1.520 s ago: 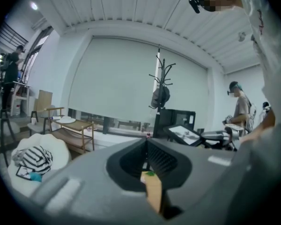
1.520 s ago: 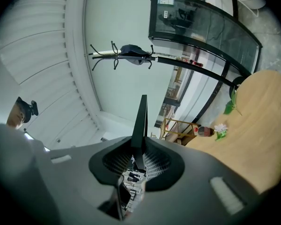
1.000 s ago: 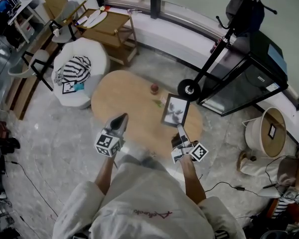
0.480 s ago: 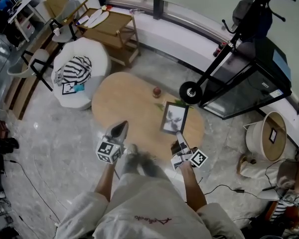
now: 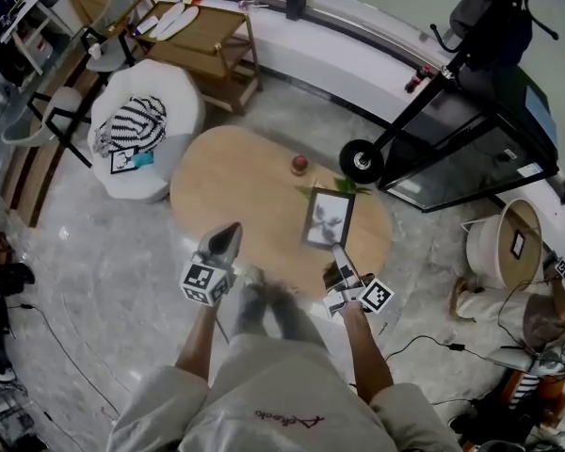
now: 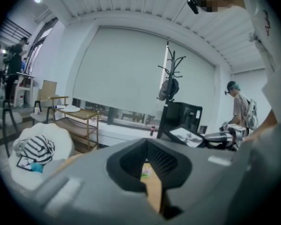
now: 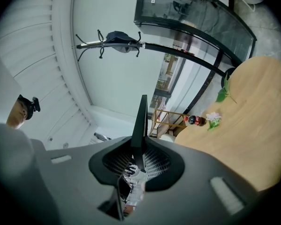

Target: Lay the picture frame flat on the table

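Observation:
The picture frame [image 5: 329,219], black-edged with a grey plant print, hangs tilted over the right part of the oval wooden table [image 5: 235,191]. My right gripper [image 5: 340,252] holds it by its near edge. In the right gripper view the frame [image 7: 141,118] stands edge-on between the jaws of the right gripper [image 7: 138,161], which are shut on it. I cannot tell whether the frame touches the tabletop. My left gripper [image 5: 230,233] hovers by the table's near left edge, its jaws together and empty; the left gripper view shows the left gripper [image 6: 150,175] with only table beyond.
A small red object [image 5: 299,164] and green leaves [image 5: 344,186] lie on the table's far side. A white armchair [image 5: 174,111] with striped cloth stands left, a wooden cart [image 5: 202,40] behind it. A coat rack's round base [image 5: 361,161] and black cabinet [image 5: 471,153] stand right.
The right gripper has brought the frame lower over the table, so it looks smaller and flatter than a second ago. The left gripper has barely moved.

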The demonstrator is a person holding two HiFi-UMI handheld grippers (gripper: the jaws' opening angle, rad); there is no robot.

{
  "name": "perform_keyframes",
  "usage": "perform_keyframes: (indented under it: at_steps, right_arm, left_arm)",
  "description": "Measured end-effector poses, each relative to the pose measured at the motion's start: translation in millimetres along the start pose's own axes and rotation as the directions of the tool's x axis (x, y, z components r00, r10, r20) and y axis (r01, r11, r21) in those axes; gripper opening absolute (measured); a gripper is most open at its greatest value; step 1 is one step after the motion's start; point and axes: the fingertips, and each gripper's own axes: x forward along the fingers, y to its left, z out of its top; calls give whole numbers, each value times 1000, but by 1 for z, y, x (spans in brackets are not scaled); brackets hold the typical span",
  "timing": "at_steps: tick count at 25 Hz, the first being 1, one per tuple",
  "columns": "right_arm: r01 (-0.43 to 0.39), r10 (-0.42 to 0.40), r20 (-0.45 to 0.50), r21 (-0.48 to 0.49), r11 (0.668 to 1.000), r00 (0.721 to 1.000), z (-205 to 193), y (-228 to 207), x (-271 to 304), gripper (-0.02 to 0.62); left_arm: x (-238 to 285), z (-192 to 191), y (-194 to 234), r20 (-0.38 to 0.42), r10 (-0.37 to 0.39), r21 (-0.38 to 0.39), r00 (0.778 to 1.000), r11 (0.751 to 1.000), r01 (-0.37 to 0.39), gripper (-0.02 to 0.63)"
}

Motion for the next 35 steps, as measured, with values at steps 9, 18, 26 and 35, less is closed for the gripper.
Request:
perform_keyframes:
  at_steps: [9,18,26,35]
  right_arm:
    - [18,-18,-3,-1,1000,1000,-30,-24,35,75]
    - [43,-43,2,7,999,999,-51,-52,62,75]
    - [43,-43,-2,20,999,999,-65,-74,78,75]
    - [59,-60,1,42,997,998,-71,-109,67,75]
  left_arm:
    - [17,-25,37,-35,-52,-2,998,999,52,-2]
    - [26,-63,65,-85,-80,-36,993,996,77,-2]
    - [36,-91,71,-113,-108,-57,988,993,102,-2]
    - [49,-128,61,-137,-128,-63,982,991,120,-2]
